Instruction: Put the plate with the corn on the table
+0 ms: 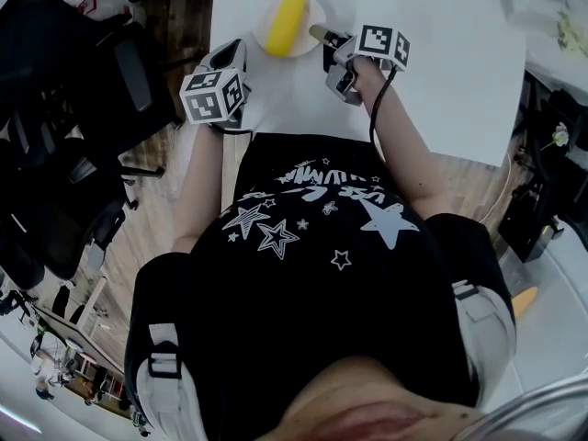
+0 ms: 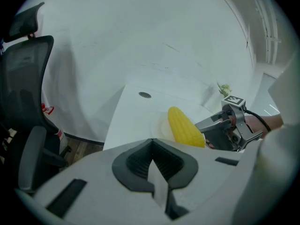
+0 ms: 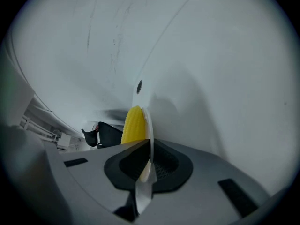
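Observation:
A yellow corn cob (image 1: 287,21) lies on a small pale plate (image 1: 312,7) over the near left part of the white table (image 1: 441,62). My right gripper (image 1: 322,37) is shut on the plate's right rim. In the right gripper view the plate (image 3: 148,130) shows edge-on between the pads, with the corn (image 3: 133,124) on its left. I cannot tell whether the plate touches the table. My left gripper (image 1: 231,51) hovers at the table's near left edge, shut and empty. In the left gripper view it (image 2: 152,170) faces the corn (image 2: 185,128) and the right gripper (image 2: 222,130).
Black office chairs (image 1: 83,90) stand on the wooden floor left of the table, one close beside my left gripper (image 2: 23,78). A small round hole (image 2: 145,95) sits in the tabletop beyond the plate. The person's body fills the lower head view.

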A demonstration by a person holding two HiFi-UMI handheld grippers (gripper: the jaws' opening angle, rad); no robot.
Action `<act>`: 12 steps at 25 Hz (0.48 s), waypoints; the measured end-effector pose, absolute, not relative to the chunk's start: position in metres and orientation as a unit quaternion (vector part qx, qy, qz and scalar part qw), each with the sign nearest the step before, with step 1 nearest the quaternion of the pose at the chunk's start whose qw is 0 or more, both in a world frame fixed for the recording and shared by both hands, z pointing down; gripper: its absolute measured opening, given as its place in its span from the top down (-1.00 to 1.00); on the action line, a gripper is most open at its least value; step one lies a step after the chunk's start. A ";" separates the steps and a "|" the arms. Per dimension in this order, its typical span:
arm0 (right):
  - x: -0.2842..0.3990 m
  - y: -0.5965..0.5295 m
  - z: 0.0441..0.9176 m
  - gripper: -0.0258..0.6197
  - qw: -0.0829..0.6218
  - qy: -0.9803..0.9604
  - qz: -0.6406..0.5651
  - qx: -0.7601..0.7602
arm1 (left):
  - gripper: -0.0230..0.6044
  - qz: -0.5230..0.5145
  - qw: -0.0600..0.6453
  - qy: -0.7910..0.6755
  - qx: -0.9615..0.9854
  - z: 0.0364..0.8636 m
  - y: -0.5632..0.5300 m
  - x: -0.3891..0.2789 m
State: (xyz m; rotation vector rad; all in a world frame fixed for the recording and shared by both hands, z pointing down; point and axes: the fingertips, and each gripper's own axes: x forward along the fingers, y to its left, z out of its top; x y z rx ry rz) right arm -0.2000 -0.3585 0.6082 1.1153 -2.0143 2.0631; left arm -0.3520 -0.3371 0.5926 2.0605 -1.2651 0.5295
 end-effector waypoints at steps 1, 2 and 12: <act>-0.199 -0.358 0.609 0.87 0.031 -0.650 0.664 0.367 | 0.91 0.202 0.326 -0.483 0.787 0.592 -0.336 -0.351; -0.199 -0.358 0.611 0.88 0.039 -0.650 0.661 0.374 | 0.91 0.202 0.325 -0.482 0.788 0.591 -0.336 -0.350; -0.194 -0.356 0.612 0.84 0.090 -0.651 0.641 0.396 | 0.91 0.203 0.321 -0.485 0.787 0.588 -0.330 -0.347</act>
